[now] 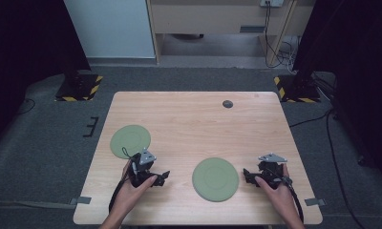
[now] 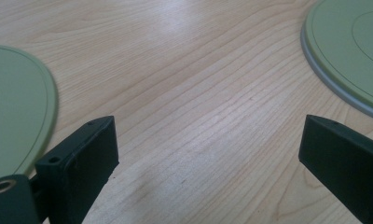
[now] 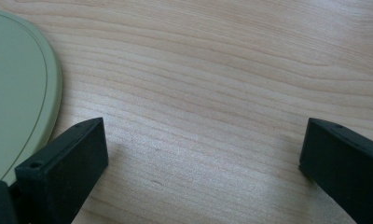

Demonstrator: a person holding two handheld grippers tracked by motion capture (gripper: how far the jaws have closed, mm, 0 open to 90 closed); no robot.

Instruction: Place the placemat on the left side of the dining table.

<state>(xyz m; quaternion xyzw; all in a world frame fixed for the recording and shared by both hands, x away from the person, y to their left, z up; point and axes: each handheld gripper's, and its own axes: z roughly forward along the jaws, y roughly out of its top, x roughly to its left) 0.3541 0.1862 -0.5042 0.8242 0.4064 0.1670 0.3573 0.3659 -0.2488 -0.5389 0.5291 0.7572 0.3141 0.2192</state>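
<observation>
Lying flat toward the tabletop's (image 1: 189,124) left edge, the smaller green plate (image 1: 130,140) sits just beyond the left gripper (image 1: 161,177), whose jaws stand spread wide over bare wood, holding nothing. In the left gripper view that plate's rim (image 2: 17,116) shows beside one jaw and the larger green plate (image 2: 348,51) sits near the other. Both plates are thin and lie flush on the wood, so a jaw may well slide over a rim or push the plate toward the edge instead of catching it. The larger plate (image 1: 215,179) rests near the front edge, between the two grippers. The right gripper (image 1: 248,177) is likewise released and empty, close to that plate's right rim; a low, hasty approach could nudge it leftward.
</observation>
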